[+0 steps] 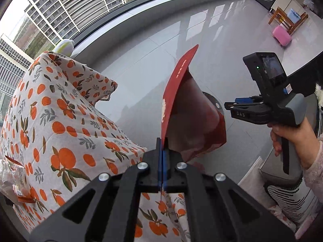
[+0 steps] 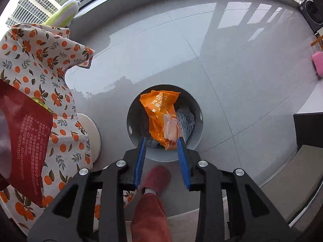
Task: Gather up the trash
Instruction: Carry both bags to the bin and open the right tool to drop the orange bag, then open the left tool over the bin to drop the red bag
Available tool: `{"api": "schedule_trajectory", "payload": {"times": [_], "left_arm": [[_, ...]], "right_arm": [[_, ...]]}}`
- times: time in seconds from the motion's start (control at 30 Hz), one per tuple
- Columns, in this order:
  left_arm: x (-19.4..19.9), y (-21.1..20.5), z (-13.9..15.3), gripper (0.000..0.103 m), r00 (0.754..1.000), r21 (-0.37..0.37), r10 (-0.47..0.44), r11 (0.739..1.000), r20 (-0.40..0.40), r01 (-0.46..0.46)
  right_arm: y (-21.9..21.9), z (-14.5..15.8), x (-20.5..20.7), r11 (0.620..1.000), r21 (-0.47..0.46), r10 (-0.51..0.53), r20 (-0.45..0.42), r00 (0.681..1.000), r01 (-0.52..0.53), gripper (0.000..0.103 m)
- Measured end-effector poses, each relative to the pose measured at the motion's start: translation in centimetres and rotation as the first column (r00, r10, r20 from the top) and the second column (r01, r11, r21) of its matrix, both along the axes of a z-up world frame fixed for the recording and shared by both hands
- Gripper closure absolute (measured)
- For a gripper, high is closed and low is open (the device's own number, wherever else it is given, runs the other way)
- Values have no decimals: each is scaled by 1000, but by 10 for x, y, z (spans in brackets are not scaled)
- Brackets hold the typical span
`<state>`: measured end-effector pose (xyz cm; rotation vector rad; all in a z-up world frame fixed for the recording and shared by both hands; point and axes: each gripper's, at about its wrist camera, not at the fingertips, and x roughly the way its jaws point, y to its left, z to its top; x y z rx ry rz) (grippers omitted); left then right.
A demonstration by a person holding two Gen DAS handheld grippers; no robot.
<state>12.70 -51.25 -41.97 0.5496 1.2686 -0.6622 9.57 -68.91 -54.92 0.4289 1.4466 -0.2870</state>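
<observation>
My left gripper (image 1: 162,141) is shut on a red snack bag (image 1: 181,100) and holds it up beside the table; the bag also shows at the left of the right wrist view (image 2: 26,137). My right gripper (image 2: 161,141) is open and empty, held above a grey round bin (image 2: 198,133) on the floor. In the bin lie an orange wrapper (image 2: 159,109), a pale pink wrapper (image 2: 170,129) and a white net piece (image 2: 186,121). The right gripper also shows in the left wrist view (image 1: 232,105). The bin rim peeks from behind the red bag (image 1: 216,102).
A table with an orange-print cloth (image 1: 60,121) stands at the left, with crumpled clear wrappers (image 1: 14,177) at its near left edge. A white round table base (image 2: 92,135) is beside the bin. My foot in a red slipper (image 2: 155,178) is below. A pink stool (image 1: 281,35) stands far right.
</observation>
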Motion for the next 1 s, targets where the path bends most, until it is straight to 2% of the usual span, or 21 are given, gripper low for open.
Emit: {"api": "schedule_trajectory", "payload": {"times": [0.13, 0.33, 0.57, 0.67, 0.73, 0.77, 0.8, 0.87, 1.0], "left_arm": [[2, -23, -23, 102, 1000, 26, -21, 999, -20, 22], [4, -73, -59, 102, 997, 54, -77, 995, -30, 78], [-6, -119, -111, 97, 985, 133, -154, 978, -73, 162], [-12, -124, -117, 94, 981, 139, -168, 974, -94, 180], [-17, -125, -112, 88, 980, 119, -166, 977, -107, 179], [-17, -124, -109, 75, 980, 107, -166, 978, -108, 177], [-19, -123, -104, 52, 981, 93, -164, 980, -100, 174], [-21, -120, -90, 29, 985, 57, -159, 985, -65, 162], [-22, -109, -63, 29, 990, 43, -136, 989, -40, 138]], "right_arm": [[-3, 4, -13, 999, -11, 40, -1, 999, -40, 65], [-37, 26, -58, 997, 34, -65, 5, 998, 65, 61], [-47, 41, -84, 996, -4, -86, 12, 996, 87, 61], [-48, 44, -88, 995, -7, -97, 18, 995, 97, 61], [-49, 50, -88, 995, -12, -97, 25, 995, 97, 61], [-49, 52, -87, 995, -14, -95, 30, 995, 96, 61], [-48, 55, -86, 995, -16, -93, 34, 995, 94, 61], [-49, 61, -84, 996, -22, -87, 44, 995, 88, 61], [-42, 78, -78, 997, -35, -63, 69, 996, 66, 61]]}}
